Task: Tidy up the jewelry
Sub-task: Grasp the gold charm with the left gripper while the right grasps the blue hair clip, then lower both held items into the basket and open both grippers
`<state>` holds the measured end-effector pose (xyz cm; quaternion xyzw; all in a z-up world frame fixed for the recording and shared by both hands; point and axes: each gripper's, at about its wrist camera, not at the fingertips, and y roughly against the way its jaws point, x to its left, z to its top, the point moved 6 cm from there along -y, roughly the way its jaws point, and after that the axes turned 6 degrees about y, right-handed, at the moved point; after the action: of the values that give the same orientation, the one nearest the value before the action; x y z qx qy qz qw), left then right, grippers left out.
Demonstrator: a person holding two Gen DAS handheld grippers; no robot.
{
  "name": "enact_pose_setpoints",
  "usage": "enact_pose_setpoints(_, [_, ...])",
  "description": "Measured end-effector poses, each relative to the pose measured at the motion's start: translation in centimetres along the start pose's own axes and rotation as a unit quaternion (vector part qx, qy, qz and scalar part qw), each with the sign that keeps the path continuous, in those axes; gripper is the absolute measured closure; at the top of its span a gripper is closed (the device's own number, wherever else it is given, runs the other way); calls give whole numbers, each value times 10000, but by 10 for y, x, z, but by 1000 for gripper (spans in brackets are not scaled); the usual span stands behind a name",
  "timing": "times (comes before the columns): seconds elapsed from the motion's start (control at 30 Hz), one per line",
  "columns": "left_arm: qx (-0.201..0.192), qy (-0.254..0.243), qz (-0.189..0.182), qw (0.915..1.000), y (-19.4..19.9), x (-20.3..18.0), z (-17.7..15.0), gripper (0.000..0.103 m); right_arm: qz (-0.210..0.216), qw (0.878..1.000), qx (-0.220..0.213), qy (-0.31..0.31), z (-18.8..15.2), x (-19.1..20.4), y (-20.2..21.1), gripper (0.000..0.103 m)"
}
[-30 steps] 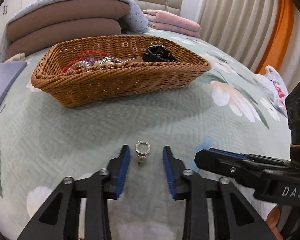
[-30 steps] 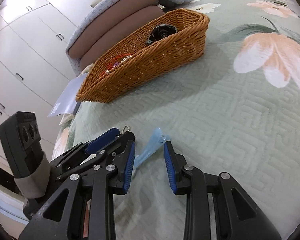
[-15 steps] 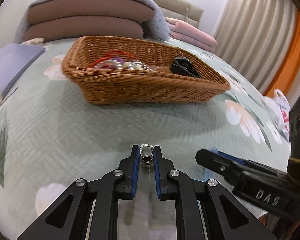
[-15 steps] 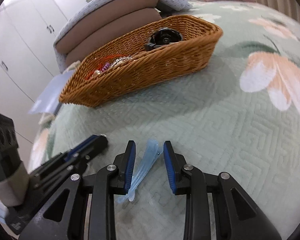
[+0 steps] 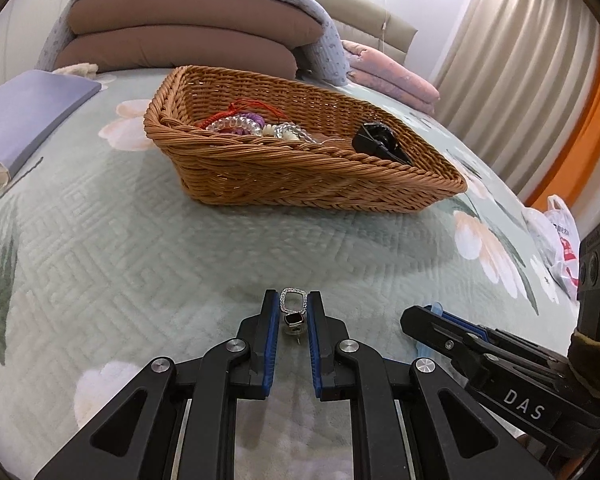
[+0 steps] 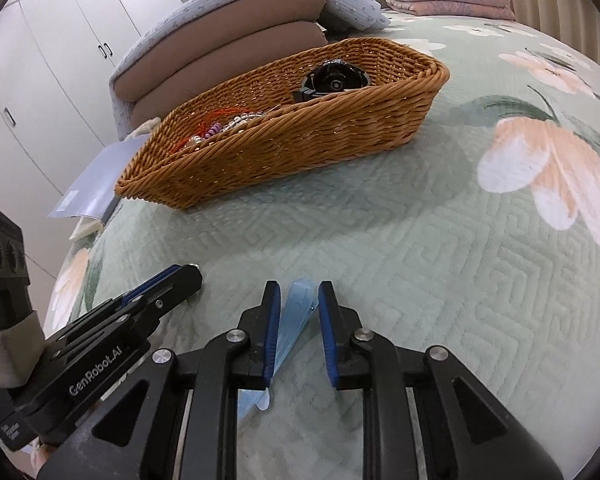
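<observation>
The right gripper (image 6: 299,300) is pointing down at the green quilted bedspread (image 6: 440,264), its jaws closing around a pale blue hair clip (image 6: 290,322) that is lying slantwise between the blue pads (image 6: 274,320); the clip seems to be touching the left pad, while a gap is showing at the right one. Just to the left, the left gripper (image 6: 188,274) is resting low over the cover, something small and shiny peeking from its tip. Farther back a wicker basket (image 6: 300,140) is sitting on the bed, holding beaded bracelets (image 6: 224,126) at one end and a black round item (image 6: 334,80) at the other. Brown cushions (image 6: 236,44) are lying stacked behind it
</observation>
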<state>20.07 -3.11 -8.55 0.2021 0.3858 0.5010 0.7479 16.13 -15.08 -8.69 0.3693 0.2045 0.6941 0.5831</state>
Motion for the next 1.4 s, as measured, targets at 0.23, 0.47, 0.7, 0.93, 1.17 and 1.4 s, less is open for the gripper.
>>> enact_pose_setpoints(0.23, [-6,44,-73,10000,2,3,0,89,256,9994,-127,-209,-2,-8,10,85])
enact_pose_setpoints(0.47, [-225,-139,-121,9996,13,-5,-1,89,339,9987,-211,-319,0,-15,17,87])
enact_pose_setpoints(0.7, [-924,-245,-419,9945,59,-23,16,89,365,9971,-660,62,25,-12,56,88])
enact_pose_setpoints(0.93, [-1494,-400,-407,9871,95,-43,86,89,314,9889,-1328,583,106,5,89,88])
enact_pose_setpoints(1.17, [-1534,-345,-499,9863,53,-35,131,89,208,9847,-1503,854,163,19,54,88])
enact_pose_setpoints(1.4, [-1166,-376,-442,9915,-6,-24,127,89,-212,9888,-855,1205,166,20,-18,88])
